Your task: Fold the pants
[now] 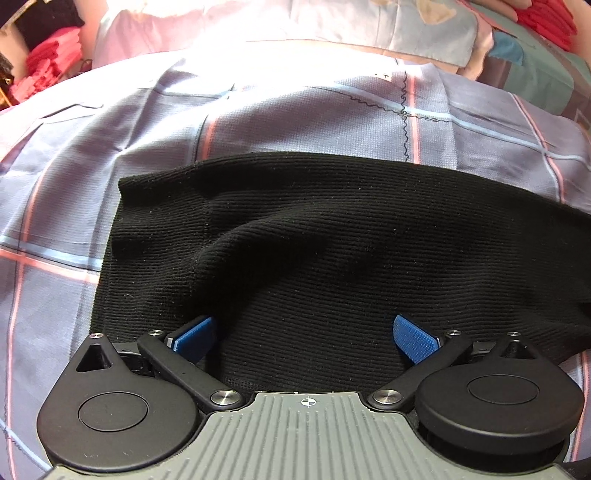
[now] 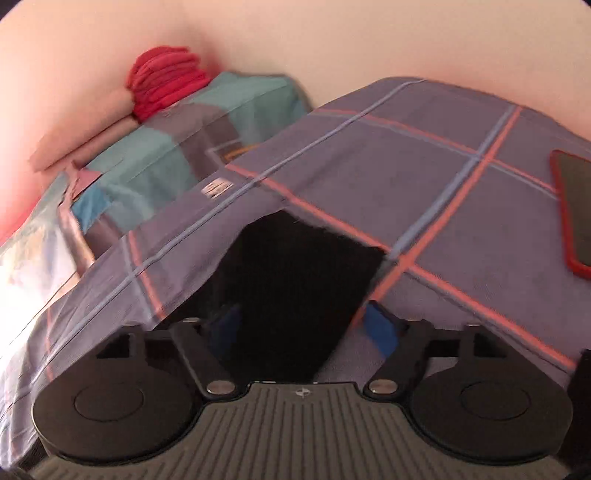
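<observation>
Black ribbed pants (image 1: pixel 332 240) lie rumpled across a plaid bedsheet (image 1: pixel 110 122), with a raised crease running toward the left pad. My left gripper (image 1: pixel 304 336) points steeply down over their near edge and is open wide. Its blue pads (image 1: pixel 413 338) stand apart on the cloth without pinching it, and the left pad is tucked against the crease. In the blurred right wrist view, a narrow end of the pants (image 2: pixel 295 277) lies between the jaws of my right gripper (image 2: pixel 304 326). That gripper is open, its right pad (image 2: pixel 382 330) over the sheet (image 2: pixel 424 166) beside the cloth.
A dark phone in a red case (image 2: pixel 572 214) lies on the sheet to the right. A stack of folded red clothes (image 2: pixel 166 85) sits on teal bedding (image 2: pixel 166 155) by the wall. Pillows (image 1: pixel 406 26) and more red clothes (image 1: pixel 48 62) line the far side.
</observation>
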The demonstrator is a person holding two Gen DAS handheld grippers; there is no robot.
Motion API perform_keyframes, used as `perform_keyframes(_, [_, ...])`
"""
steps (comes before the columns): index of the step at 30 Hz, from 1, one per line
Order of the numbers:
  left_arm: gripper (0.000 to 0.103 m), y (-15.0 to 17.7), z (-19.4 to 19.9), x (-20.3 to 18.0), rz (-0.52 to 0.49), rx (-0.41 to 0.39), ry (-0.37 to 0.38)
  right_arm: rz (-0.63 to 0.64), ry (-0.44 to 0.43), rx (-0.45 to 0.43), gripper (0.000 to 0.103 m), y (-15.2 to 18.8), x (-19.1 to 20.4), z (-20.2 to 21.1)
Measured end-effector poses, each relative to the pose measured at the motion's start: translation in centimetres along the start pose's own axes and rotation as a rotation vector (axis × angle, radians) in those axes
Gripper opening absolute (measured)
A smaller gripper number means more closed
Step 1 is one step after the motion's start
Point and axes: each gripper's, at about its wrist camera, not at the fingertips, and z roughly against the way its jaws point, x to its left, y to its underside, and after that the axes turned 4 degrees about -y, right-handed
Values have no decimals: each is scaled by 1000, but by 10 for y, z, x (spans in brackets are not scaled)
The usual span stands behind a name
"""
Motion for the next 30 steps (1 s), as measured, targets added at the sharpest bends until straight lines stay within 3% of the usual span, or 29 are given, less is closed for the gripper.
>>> perform_keyframes(1, [103,2,1,-1,3,-2,-3,62,-46,26,12,-3,4,-1])
perform_keyframes(2, [103,2,1,-2,5,-2,-7,106,-44,34,11,-6,5,-1])
perform_keyframes(4, [103,0,-1,-5,7,1,-12,95,1,-2,11,-15,-10,-1])
perform_keyframes(6, [103,-1,-2,-7,8,2,-16,-48,-17,4,13,-19,-36,-5])
perform_keyframes(9, [103,-4,-5,-9,10,4,-23,-38,25,-36,19,-18,-27,6])
perform_keyframes(11, [103,-6,-6,-9,7,6,-23,-32,108,-94,44,-12,-15,22])
perform_keyframes(12, [103,-5,-4,-7,5,8,-20,-6,90,-98,48,-10,-4,27])
perform_keyframes(14, [103,-6,-2,-6,0,11,-13,109,-53,-26,66,1,15,29])
perform_keyframes(16, [103,-6,5,-2,-3,16,-4,255,-101,100,66,14,32,19])
perform_keyframes(17, [103,-4,11,2,6,19,-2,286,-32,117,52,19,34,13])
perform_keyframes(19, [103,1,24,8,23,11,-1,229,50,72,46,15,34,23])
perform_keyframes(20, [103,7,33,11,24,-4,4,234,78,55,49,17,38,35])
perform_keyframes(25, [103,47,71,12,-14,-39,52,447,-241,114,57,63,72,116])
perform_keyframes(27, [103,65,77,5,-43,-28,73,554,-400,183,57,87,90,149])
perform_keyframes(30, [103,89,76,-8,-102,-3,101,627,-573,363,57,133,103,183])
